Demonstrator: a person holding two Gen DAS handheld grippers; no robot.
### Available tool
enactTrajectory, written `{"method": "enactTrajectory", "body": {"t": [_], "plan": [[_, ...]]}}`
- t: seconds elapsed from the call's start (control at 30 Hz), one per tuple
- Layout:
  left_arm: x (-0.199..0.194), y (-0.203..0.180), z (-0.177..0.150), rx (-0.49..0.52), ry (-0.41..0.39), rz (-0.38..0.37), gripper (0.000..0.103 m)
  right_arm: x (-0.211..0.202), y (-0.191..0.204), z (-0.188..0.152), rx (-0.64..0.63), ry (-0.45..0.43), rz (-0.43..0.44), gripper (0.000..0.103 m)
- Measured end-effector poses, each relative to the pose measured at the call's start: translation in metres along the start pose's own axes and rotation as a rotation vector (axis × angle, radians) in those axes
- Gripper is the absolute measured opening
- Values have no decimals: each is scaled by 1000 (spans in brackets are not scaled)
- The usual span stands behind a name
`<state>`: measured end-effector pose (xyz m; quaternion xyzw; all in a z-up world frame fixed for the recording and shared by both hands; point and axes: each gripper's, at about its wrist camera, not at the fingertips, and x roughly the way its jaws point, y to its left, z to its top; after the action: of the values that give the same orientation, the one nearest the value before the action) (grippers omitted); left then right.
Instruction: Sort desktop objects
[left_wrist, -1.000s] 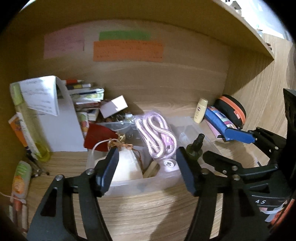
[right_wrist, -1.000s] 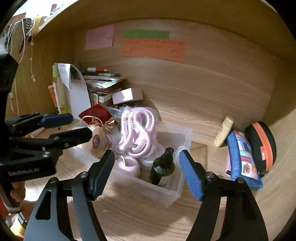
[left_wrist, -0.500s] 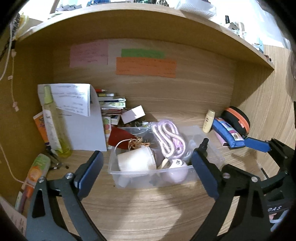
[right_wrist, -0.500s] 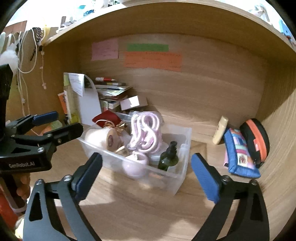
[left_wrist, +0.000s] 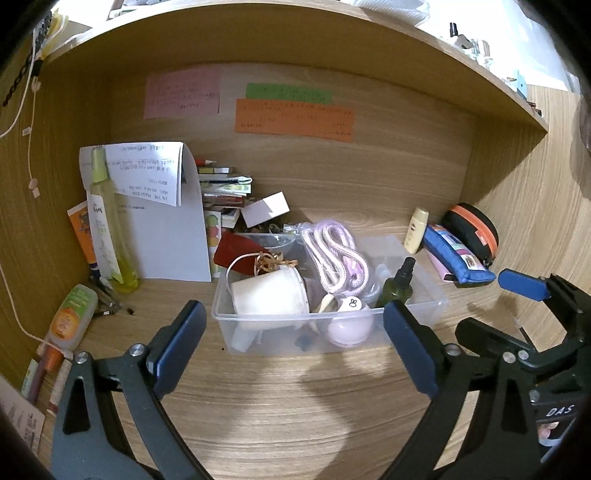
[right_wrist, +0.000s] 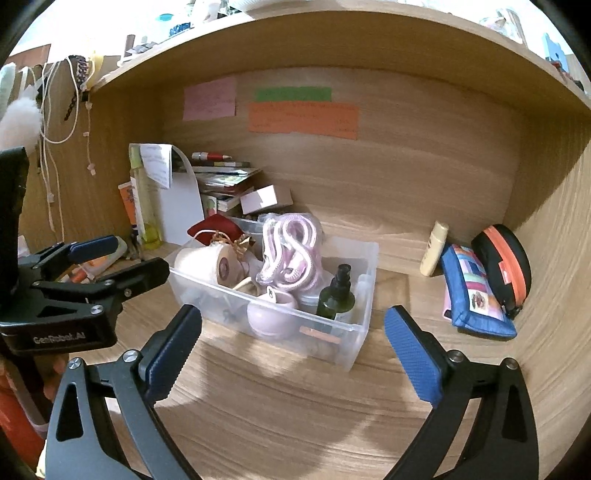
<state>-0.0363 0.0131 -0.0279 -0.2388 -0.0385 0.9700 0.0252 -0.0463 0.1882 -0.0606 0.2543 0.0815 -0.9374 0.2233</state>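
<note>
I've spread both jaws, left gripper (left_wrist: 291, 332) and right gripper (right_wrist: 293, 332) | backed off clear bin (left_wrist: 417, 315) ahead | bin placed, both free.

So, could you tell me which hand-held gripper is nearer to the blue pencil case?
Right. The right hand-held gripper sits just left of the blue pencil case; the left hand-held gripper is further left, facing the clear bin.

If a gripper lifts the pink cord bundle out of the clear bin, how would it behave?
The pink cord bundle is looped rope in a clear wrapper, so probably floppy, light and somewhat slippery. It leans on items in the clear bin, so it may snag.
</note>
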Motion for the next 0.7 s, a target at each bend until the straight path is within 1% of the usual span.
{"method": "enactTrajectory", "body": {"t": [0.1, 0.27, 0.43, 0.57, 0.7], "plan": [[-3, -1, -1, 13, -24, 8, 98, 2, -2, -2, 8, 6, 3, 99], [-8, -6, -1, 35, -54, 0, 98, 7, -5, -4, 20, 19, 10, 99], [-13, -6, 2, 28, -74, -12, 98, 9, -7, -5, 23, 29, 12, 99], [-11, -6, 2, 25, -61, -8, 98, 11, -9, -5, 27, 35, 14, 99], [-6, -4, 1, 33, -40, 21, 98, 13, -15, -7, 34, 39, 3, 99]]}}
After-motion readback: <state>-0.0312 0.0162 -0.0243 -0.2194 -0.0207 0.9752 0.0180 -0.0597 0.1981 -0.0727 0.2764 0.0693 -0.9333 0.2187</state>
